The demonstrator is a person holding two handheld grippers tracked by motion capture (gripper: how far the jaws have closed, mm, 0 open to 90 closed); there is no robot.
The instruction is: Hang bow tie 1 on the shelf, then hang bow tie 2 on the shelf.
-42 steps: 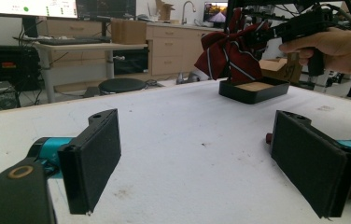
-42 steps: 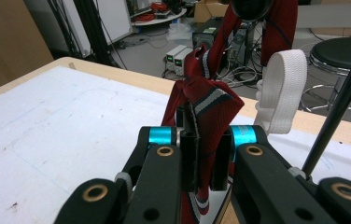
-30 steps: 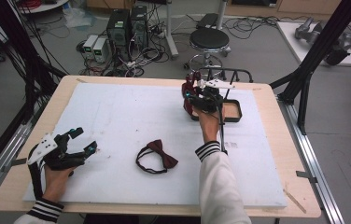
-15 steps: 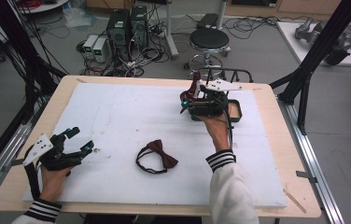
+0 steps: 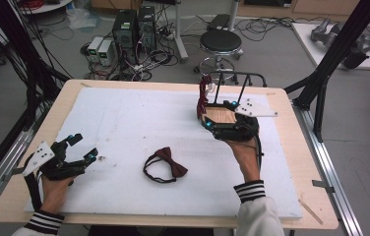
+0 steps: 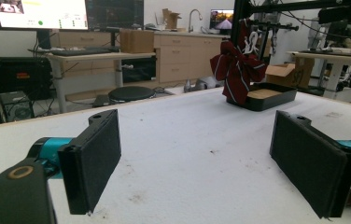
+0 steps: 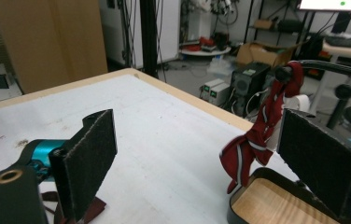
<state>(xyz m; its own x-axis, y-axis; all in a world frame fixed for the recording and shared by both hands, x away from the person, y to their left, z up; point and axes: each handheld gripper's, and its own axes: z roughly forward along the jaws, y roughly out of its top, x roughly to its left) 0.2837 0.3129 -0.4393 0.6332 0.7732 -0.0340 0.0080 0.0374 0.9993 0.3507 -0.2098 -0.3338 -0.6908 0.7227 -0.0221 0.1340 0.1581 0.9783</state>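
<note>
A red striped bow tie [image 5: 202, 96] hangs from the left post of a black rack [image 5: 237, 74] at the table's back right, over a black tray [image 5: 221, 116] with a wooden floor. My right gripper [image 5: 218, 115] hovers over that tray. Its jaws have just been opening and stand open with nothing between them. In the right gripper view [image 7: 206, 163] the striped tie [image 7: 253, 140] hangs beyond the jaws, apart from them. A dark red bow tie [image 5: 166, 165] lies flat on the white mat. My left gripper [image 5: 83, 147] rests open and empty at the front left [image 6: 201, 163].
The white mat [image 5: 138, 123] covers most of the wooden table [image 5: 291, 147]. Past the far edge stand a stool [image 5: 221, 42], computer boxes [image 5: 134, 24] and tangled cables. Black frame posts rise at both sides.
My right gripper has drawn back from the hanging striped tie toward the near side, and its jaws have spread. The left gripper has stayed put.
</note>
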